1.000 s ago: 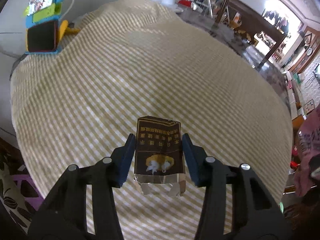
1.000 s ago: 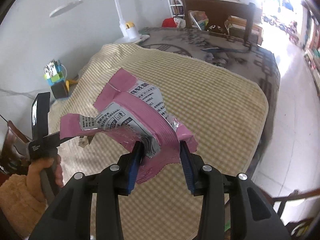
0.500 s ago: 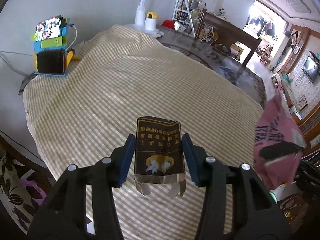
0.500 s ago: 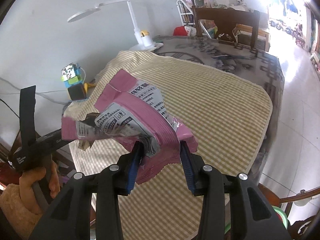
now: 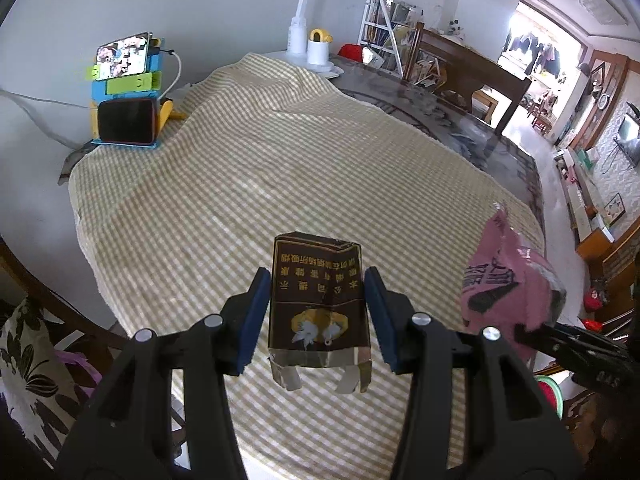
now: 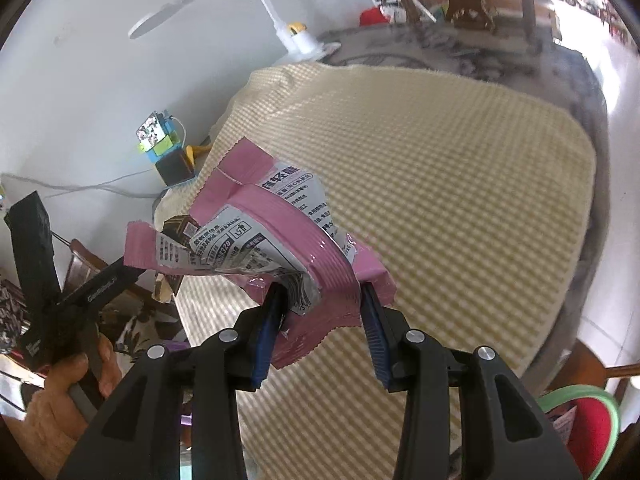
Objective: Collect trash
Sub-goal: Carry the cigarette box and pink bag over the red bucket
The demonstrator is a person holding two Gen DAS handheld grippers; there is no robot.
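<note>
- Since the earlier frames both grippers have risen and drawn back from the yellow-and-white checked cloth (image 5: 280, 168) on the tabletop, so more of the room shows, and the pink wrapper has come further into the left wrist view.
- Far ahead and to the left of the left gripper (image 5: 318, 312), a blue, green and yellow toy block stand with a phone on top (image 5: 126, 94) sits at the cloth's far edge, near the wall.
- Between the left gripper's blue pads sits a crushed dark brown cigarette pack with gold printing (image 5: 318, 304); the pads are closed on its two long sides, and its torn foil end hangs toward the camera, off the cloth.
- Well ahead, a white desk lamp with a yellow-topped base (image 5: 308, 46) stands beyond the cloth's far edge.
- To the right of the left gripper, the crumpled pink plastic snack wrapper with white printed panels (image 6: 272, 240) is pinched at its lower part in the right gripper (image 6: 322, 316), held in the air above the cloth.
- Below and to the right of the right gripper, a green-rimmed red bin (image 6: 580, 424) shows at floor level.
</note>
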